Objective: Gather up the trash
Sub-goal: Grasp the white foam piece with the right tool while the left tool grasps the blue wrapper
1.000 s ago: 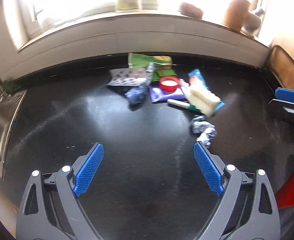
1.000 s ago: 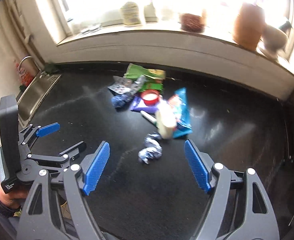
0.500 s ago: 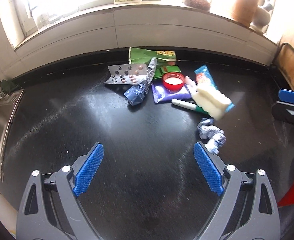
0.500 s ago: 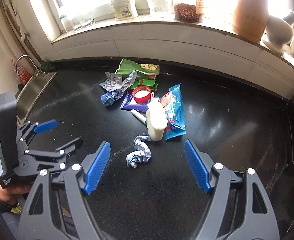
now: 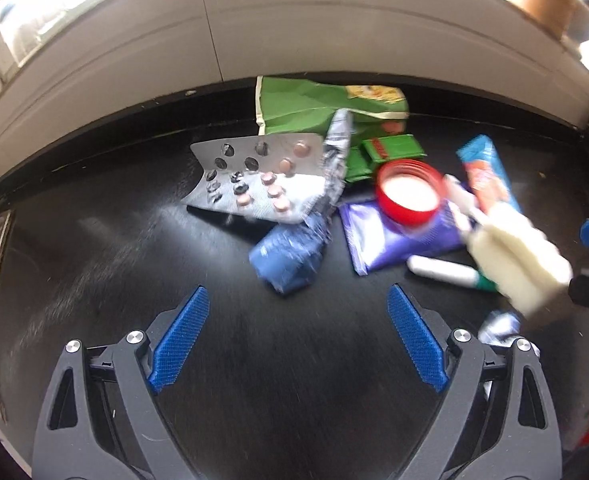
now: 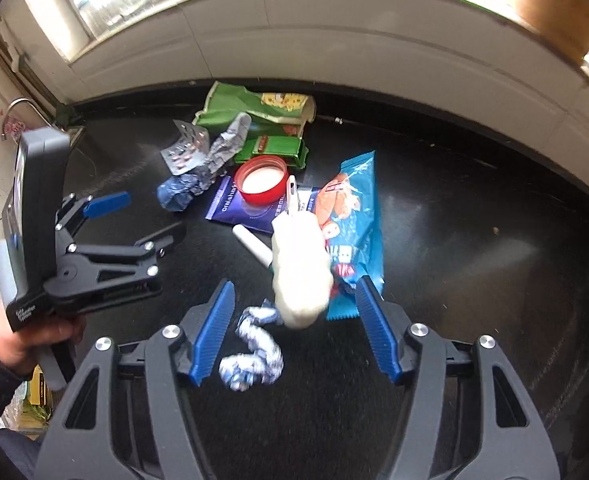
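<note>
Black glossy worktop (image 6: 474,240) under a window ledge, trash heaped mid-surface: torn green snack bag (image 6: 254,110), blue printed wrapper (image 6: 354,208), purple foil packet (image 5: 394,240), silver blister pack (image 5: 254,176), red round lid (image 6: 263,180), crumpled blue-and-white foil wad (image 6: 254,354) nearest.

Approach step, judging by the layout; nothing collected yet.

Left tongs (image 5: 294,340) spread wide, empty, short of a crumpled blue wrapper (image 5: 290,258).

Right tongs (image 6: 290,334) closing, pads clear of the foil wad between them.

Next: lower, centre on wad, pinch without snagging the white fluffy brush (image 6: 300,268).
</note>
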The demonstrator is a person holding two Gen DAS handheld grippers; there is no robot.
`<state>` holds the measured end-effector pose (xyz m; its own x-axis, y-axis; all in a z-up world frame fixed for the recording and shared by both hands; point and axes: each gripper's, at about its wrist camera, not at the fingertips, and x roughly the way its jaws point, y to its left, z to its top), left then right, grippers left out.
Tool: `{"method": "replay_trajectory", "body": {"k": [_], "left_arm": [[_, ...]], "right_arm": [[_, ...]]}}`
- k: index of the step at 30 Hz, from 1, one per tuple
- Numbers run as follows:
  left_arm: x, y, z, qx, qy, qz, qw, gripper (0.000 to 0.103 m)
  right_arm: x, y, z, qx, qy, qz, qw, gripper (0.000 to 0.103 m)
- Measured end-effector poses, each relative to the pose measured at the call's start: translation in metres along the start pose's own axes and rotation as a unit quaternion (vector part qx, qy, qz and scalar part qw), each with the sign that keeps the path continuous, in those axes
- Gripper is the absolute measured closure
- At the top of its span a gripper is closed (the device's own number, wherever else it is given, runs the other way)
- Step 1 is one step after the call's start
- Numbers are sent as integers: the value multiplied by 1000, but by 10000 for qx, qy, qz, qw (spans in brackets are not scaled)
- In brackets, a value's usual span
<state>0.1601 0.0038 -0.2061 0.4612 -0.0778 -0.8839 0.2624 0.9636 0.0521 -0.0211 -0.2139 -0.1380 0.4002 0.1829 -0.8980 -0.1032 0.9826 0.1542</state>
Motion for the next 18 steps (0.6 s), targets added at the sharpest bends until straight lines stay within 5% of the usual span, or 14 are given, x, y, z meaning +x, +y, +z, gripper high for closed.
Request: {"method": "replay_trajectory", "body": {"k": [8, 10, 13, 18], "left_arm": [[37, 10, 18, -46, 119, -99, 9999, 20], [37, 12, 20, -114, 68, -214, 9997, 28], [35, 8, 20, -49, 119, -117, 9998, 64], [3, -4, 8, -86, 98, -96, 9999, 69]], "right_arm": [[46, 5, 17, -266, 465, -145, 9985, 53], [50, 4, 15, -279, 532, -168, 9981, 62], [53, 2, 13, -290, 574, -179, 9978, 76], [28, 7, 6, -346, 320, -120, 9988, 81]]}}
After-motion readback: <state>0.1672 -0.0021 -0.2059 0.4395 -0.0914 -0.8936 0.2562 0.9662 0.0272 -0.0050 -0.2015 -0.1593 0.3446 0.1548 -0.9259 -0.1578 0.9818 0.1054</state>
